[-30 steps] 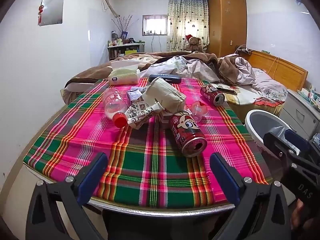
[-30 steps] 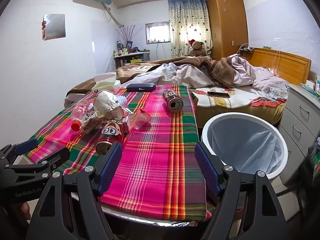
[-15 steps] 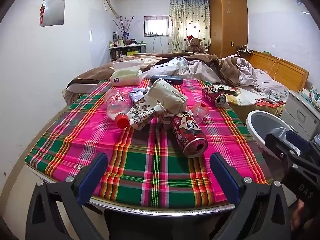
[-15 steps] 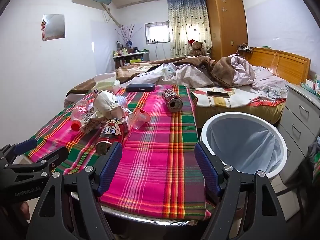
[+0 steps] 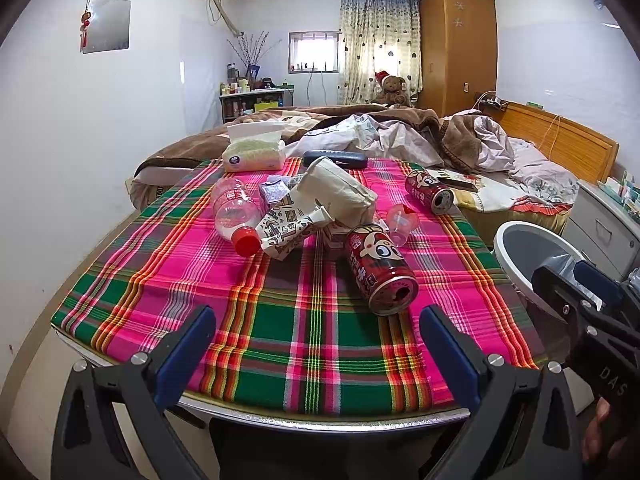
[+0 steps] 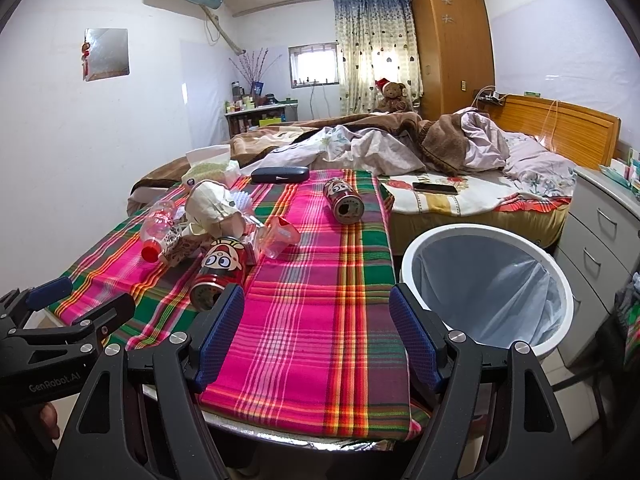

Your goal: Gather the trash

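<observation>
Trash, assorted, lying on a table draped in pink-and-green plaid cloth (image 5: 168, 264) — none yet collected, by the look of it. Nearest item: red aluminium drink can with a cartoon face (image 5: 380, 270), on its side just ahead of the left gripper (image 5: 318, 336) and a little toward its right jaw, open mouth facing the jaws, long axis running roughly away from them. In the right-wrist view the same can sits just off the left jaw of the right gripper (image 6: 318, 330). Both grippers stand wide open and hold nothing; the left looks the better lined up for this can.

Further ahead of the left jaws: clear plastic bottle with red cap (image 5: 234, 216), printed paper wrapper (image 5: 284, 226), crumpled beige paper bag (image 5: 340, 194), clear plastic cup with a red mark (image 5: 402, 220), second red can (image 5: 430, 192).

Destination: white round bin with a pale plastic liner (image 6: 532, 258), on the floor beside the right gripper's right jaw.

Legible writing: "GenRobot.AI" and "DAS" on the gripper bodies. The cans' lettering cannot be read.
</observation>
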A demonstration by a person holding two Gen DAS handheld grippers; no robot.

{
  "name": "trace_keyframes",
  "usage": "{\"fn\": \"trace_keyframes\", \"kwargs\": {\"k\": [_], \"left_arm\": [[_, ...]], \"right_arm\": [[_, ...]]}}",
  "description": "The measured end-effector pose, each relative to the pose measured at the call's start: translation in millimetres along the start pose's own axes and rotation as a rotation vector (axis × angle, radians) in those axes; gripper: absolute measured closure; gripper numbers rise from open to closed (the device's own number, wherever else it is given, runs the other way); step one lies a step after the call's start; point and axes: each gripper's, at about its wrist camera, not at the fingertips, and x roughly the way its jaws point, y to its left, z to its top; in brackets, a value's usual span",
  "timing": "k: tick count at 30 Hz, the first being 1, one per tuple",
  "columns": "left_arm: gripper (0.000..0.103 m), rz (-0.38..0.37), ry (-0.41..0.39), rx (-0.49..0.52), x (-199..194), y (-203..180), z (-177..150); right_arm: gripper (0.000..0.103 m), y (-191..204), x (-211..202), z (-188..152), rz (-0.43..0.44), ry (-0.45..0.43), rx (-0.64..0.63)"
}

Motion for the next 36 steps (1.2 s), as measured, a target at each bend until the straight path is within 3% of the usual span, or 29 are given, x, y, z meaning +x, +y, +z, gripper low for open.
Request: {"fn": "trace_keyframes", "kwargs": {"k": [36], "left_arm": [[0.000, 0.007, -0.003, 0.004, -1.7, 1.1, -0.7]], "right_arm": [[0.027, -2.9, -1.4, 0.6, -0.005, -0.007, 0.003]]}}
